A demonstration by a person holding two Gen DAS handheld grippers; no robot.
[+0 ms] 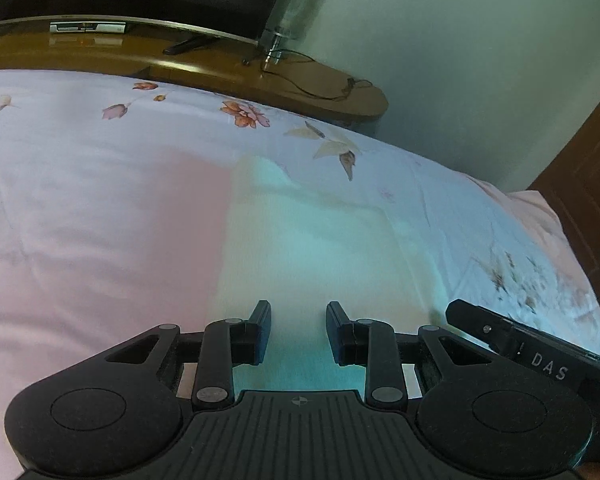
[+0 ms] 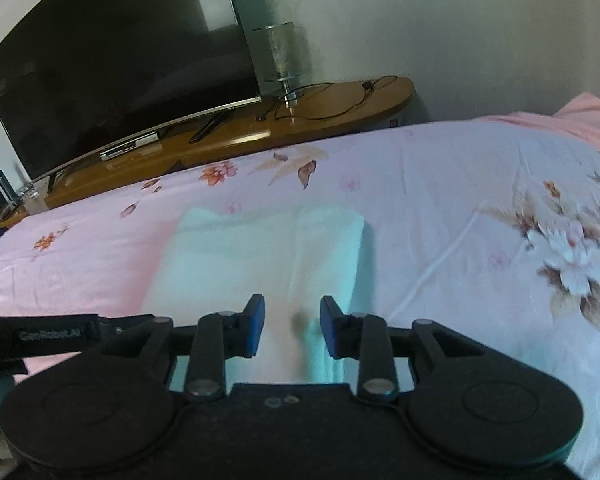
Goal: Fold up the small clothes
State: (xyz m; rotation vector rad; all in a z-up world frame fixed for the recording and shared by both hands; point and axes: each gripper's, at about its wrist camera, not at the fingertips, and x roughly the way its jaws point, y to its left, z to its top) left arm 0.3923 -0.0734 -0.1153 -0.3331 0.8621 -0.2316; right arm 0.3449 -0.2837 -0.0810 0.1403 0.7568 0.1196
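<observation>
Pale mint cloth point(image 1: 316, 248) — folded into a rough rectangle, lying flat on a bed point(image 1: 80, 208) spread with a pink floral sheet point(image 2: 480, 200). Seen from both wrist views, near the bed's near edge and directly ahead of both claws. Left claw point(image 1: 298, 330) released, jaws parted, poised above the cloth's near end with nothing between the pads; whether touching the fabric cannot be told. Right claw point(image 2: 292, 328) likewise released, jaws apart over the same near end, gripping nothing. Part of the right claw's black body visible at the lower right of the left view, just beside the left claw; a matching black piece at the left edge of the right view. Small dark spot point(image 2: 299, 319) on the cloth between the right claw's fingers. A crease running lengthwise through the cloth, right side tinted bluer. Beyond the bed, a wooden counter point(image 2: 340, 108) with a rounded end, carrying a large dark TV point(image 2: 120, 64), a glass lamp point(image 2: 280, 56) with a metal base, and a black cord point(image 2: 340, 98) trailing toward the rounded end. Plain pale wall point(image 2: 460, 32) behind. Dark wooden door point(image 1: 588, 184) at the right edge of the left view.
</observation>
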